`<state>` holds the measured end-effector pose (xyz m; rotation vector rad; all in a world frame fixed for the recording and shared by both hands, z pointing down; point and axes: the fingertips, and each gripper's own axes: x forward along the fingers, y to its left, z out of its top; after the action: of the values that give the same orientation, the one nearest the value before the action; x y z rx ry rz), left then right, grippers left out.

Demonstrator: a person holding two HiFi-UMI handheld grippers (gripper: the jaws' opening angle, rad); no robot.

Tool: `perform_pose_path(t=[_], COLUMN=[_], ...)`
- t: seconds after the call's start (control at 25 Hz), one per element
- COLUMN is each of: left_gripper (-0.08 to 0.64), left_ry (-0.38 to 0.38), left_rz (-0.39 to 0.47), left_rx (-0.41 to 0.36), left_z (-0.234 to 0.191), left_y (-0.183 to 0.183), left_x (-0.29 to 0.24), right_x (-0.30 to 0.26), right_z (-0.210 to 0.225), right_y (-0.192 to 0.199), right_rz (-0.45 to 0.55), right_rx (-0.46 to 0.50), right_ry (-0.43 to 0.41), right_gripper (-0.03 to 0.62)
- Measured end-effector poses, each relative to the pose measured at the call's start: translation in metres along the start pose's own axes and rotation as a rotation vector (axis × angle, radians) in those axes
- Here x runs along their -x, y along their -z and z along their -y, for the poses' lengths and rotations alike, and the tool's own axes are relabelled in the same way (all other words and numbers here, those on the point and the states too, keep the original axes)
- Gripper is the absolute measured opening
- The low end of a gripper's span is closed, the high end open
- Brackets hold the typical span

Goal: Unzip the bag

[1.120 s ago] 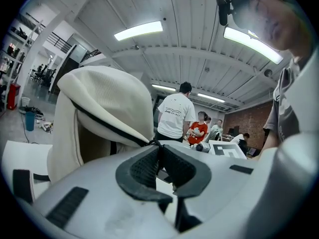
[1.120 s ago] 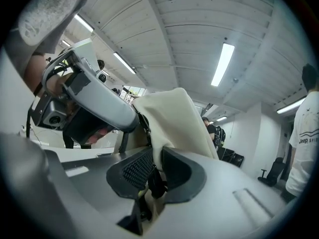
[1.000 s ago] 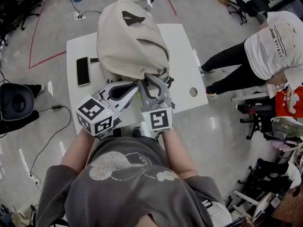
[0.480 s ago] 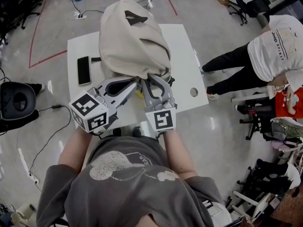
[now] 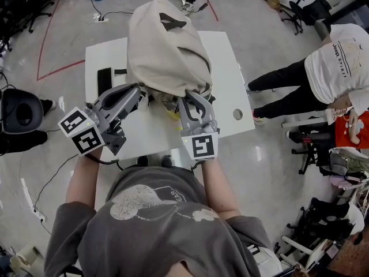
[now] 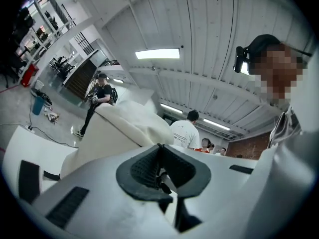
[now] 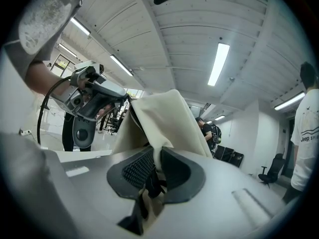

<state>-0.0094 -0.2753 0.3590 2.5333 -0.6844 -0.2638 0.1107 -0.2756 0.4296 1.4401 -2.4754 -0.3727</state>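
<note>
1. I see the beige bag [image 5: 164,51] on the white table [image 5: 222,68], with its near edge right at both grippers.
2. In the head view its long axis runs straight away from me, and the dark handle end points far.
3. My left gripper [image 5: 135,92] is pinched tight on a small dark zipper pull [image 6: 162,182] at the bag's near left corner.
4. My right gripper [image 5: 193,100] is clamped on bag fabric at the near right.

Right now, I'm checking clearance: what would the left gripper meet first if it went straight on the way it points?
Probably the beige bag, rising just beyond the left gripper; depth is unclear.
</note>
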Motion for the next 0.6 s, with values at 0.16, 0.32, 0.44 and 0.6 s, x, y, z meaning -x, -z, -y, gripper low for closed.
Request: perform_pose_path(t=[0.16,0.32,0.44,0.6], left_gripper=[0.032,0.032,0.032,0.032], left_ry=[-0.056,-0.079,-0.074,-0.088], left_rz=[0.070,0.051,0.062,0.091], left_rx=[0.002,-0.064,-0.065,-0.053], left_z=[-0.020,-0.030,-0.033,-0.042], left_y=[-0.026,-0.035,-0.039,-0.046], left_x=[0.022,0.024,0.022,0.024], right_x=[0.001,0.002,0.002,0.004], right_z=[0.001,0.000,0.001,0.000], right_y=[-0.001,-0.003,-0.004,-0.004], right_rz=[-0.006,-0.015,-0.012,-0.025], right_rx=[0.005,0.003,0.015,0.019], right_ry=[-0.002,-0.002,0.001,0.006], right_gripper=[0.049,0.050,0.050,0.051])
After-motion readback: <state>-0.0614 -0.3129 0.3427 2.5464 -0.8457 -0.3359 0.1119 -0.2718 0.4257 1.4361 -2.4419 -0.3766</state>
